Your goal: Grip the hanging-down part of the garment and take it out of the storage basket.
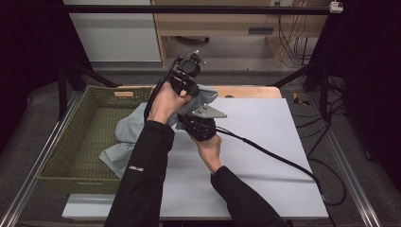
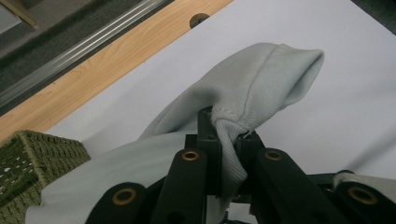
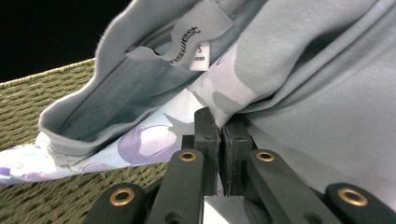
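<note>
Black-sleeved forearms (image 1: 146,179) reaching forward, left tongs (image 1: 185,75) raised, right tongs (image 1: 201,124) lower, both pinching grey garment (image 1: 127,127).

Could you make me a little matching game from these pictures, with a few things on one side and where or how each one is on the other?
Things:
1. left gripper
2. right gripper
3. green woven basket
4. white label

States:
A. sits at the table's left edge, garment draped over its rim
B. shut on a ribbed fold of the grey garment, held up off the table
C. sewn inside the garment's neck
D. shut on the garment beside its printed lining

Pairs: 1-B, 2-D, 3-A, 4-C
</note>
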`<state>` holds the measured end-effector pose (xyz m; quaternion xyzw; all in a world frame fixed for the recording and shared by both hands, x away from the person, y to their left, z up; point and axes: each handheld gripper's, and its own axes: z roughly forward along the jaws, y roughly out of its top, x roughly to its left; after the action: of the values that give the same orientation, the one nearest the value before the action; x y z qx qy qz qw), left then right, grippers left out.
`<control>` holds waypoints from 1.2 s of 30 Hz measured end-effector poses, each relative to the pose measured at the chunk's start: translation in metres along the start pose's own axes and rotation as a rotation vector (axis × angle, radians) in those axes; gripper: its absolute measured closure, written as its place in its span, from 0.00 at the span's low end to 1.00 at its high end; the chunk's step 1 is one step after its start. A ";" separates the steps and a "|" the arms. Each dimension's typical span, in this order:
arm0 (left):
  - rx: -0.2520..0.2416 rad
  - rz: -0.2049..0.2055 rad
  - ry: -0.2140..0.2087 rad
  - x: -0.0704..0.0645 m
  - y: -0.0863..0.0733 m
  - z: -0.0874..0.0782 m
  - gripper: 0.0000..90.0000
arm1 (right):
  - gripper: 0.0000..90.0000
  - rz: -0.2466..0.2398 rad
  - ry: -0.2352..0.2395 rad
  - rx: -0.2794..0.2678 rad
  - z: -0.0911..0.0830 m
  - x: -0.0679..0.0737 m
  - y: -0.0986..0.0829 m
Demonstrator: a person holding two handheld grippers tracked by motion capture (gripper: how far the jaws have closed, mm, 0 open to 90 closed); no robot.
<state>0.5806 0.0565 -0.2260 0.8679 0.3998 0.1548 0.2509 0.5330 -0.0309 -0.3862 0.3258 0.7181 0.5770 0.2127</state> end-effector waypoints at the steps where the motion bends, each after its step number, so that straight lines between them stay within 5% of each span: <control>1: -0.005 -0.002 0.002 -0.001 0.001 0.000 0.94 | 0.98 -0.026 0.006 -0.007 -0.002 -0.001 -0.001; 6: -0.008 -0.003 0.001 -0.003 0.002 0.000 0.94 | 0.98 0.023 0.014 -0.004 -0.017 0.002 0.000; 20: -0.011 -0.004 0.005 -0.004 0.003 -0.002 0.94 | 0.98 -0.051 0.015 -0.073 -0.065 -0.006 0.006; 36: -0.019 0.024 -0.006 -0.020 0.012 -0.007 0.94 | 0.98 -0.098 -0.031 -0.086 -0.115 -0.024 0.017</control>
<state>0.5718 0.0363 -0.2153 0.8707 0.3872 0.1590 0.2583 0.4751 -0.1257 -0.3430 0.2897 0.7044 0.5910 0.2657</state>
